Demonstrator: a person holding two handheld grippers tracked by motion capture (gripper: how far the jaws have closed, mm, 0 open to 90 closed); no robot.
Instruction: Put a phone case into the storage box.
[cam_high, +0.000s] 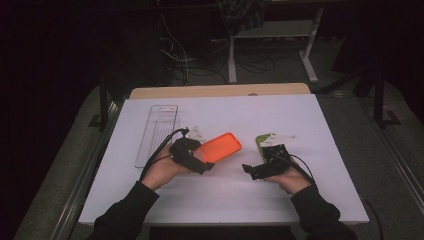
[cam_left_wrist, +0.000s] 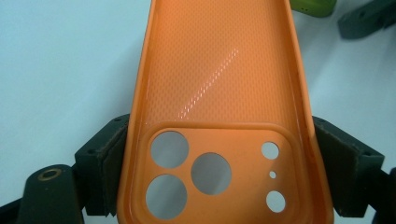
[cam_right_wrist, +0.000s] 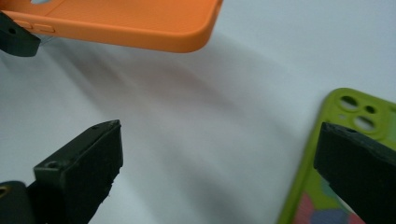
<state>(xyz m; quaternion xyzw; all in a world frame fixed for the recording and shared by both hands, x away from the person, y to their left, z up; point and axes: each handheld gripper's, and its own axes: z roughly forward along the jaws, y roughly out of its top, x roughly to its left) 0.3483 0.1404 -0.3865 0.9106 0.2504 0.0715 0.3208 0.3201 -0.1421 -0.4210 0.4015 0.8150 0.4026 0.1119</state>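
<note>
Orange case (cam_left_wrist: 219, 93) clamped in left gripper (cam_left_wrist: 219, 172) (table (cam_high: 240, 195) beneath).

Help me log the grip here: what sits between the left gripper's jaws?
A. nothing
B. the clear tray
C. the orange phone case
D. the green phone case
C: in the left gripper view the pads press on both long edges of the orange case near its camera holes, while the green case lies on the table by the right gripper, whose jaws stand apart.
</note>
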